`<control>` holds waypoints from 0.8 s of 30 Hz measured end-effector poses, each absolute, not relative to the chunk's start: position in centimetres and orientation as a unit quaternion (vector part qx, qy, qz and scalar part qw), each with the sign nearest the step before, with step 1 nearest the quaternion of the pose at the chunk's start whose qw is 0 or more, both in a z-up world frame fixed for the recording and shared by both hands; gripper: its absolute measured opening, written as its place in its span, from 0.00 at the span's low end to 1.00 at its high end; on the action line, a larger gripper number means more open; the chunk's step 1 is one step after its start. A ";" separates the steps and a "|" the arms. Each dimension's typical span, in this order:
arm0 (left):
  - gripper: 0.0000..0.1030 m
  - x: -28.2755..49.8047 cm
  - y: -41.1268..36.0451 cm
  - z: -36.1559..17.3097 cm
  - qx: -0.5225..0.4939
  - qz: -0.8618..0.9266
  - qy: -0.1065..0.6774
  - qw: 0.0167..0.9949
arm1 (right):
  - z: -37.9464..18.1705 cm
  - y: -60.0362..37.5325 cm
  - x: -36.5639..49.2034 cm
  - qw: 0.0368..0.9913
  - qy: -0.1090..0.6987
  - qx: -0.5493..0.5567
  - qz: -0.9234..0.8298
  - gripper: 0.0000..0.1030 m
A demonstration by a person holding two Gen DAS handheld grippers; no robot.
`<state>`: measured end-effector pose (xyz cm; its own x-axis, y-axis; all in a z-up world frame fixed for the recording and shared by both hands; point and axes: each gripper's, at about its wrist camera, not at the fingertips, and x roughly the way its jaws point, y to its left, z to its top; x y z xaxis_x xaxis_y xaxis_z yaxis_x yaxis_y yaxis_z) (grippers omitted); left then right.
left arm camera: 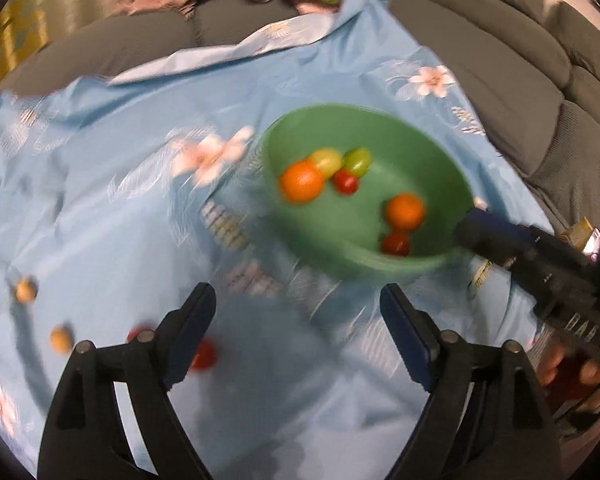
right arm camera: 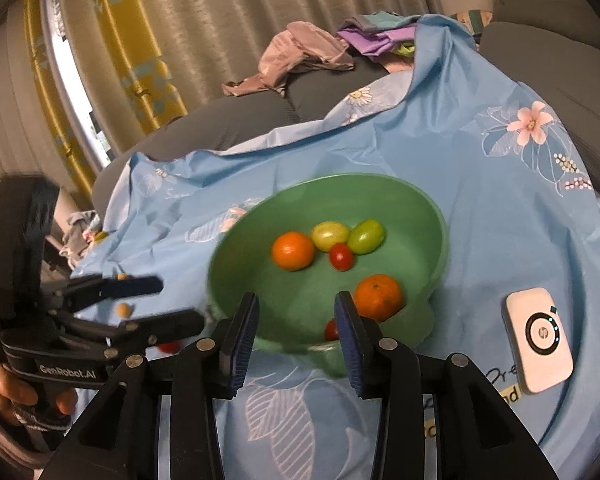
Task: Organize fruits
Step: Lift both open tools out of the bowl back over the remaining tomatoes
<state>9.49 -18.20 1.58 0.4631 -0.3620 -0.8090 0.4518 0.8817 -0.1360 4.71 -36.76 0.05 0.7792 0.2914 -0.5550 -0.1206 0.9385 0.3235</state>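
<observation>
My left tongs point(left arm camera: 298, 332) gape wide, empty, a red tomato point(left arm camera: 203, 354) just beside their left finger. My right tongs point(right arm camera: 296, 332) stand narrowly parted at the green bowl's point(right arm camera: 428, 216) near rim, gripping nothing.

The round green plastic bowl point(right arm camera: 428, 216) is sitting on the pale blue flowered cloth point(right arm camera: 500, 208), holding two oranges point(right arm camera: 293, 251), two small green tomatoes point(right arm camera: 366, 236) and two red cherry tomatoes point(right arm camera: 341, 256). The flat white rounded device point(right arm camera: 538, 344) is lying right of it; small loose fruits point(left arm camera: 62, 338) are lying left.
</observation>
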 end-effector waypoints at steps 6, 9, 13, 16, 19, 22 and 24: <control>0.82 7.0 -12.3 0.5 0.029 -0.178 0.483 0.857 | 0.9 -34.6 3.6 0.934 0.310 0.116 0.135 0.38; 0.82 5.7 -9.4 -0.2 0.014 -0.149 0.495 0.856 | 1.3 -33.1 3.1 0.934 0.308 0.101 0.150 0.38; 0.82 4.0 -6.3 -0.7 -0.015 -0.127 0.507 0.852 | 1.8 -31.0 2.6 0.932 0.309 0.084 0.171 0.38; 0.82 3.0 -4.9 -0.5 -0.026 -0.117 0.504 0.855 | 1.9 -29.5 2.2 0.929 0.313 0.073 0.185 0.38; 0.82 2.4 -3.9 -0.1 -0.037 -0.116 0.497 0.859 | 1.9 -28.3 1.9 0.927 0.316 0.061 0.193 0.38; 0.82 1.9 -3.5 0.3 -0.042 -0.120 0.489 0.863 | 2.0 -27.0 1.6 0.924 0.320 0.050 0.204 0.38; 0.82 1.7 -3.2 0.4 -0.044 -0.120 0.486 0.864 | 2.1 -26.4 1.5 0.923 0.322 0.045 0.207 0.38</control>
<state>1.69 -3.18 0.42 0.4985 -0.2503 -0.8300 0.1639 0.9674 -0.1932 1.51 -26.37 2.07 0.7069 0.4117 -0.5752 -0.3539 0.9099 0.2164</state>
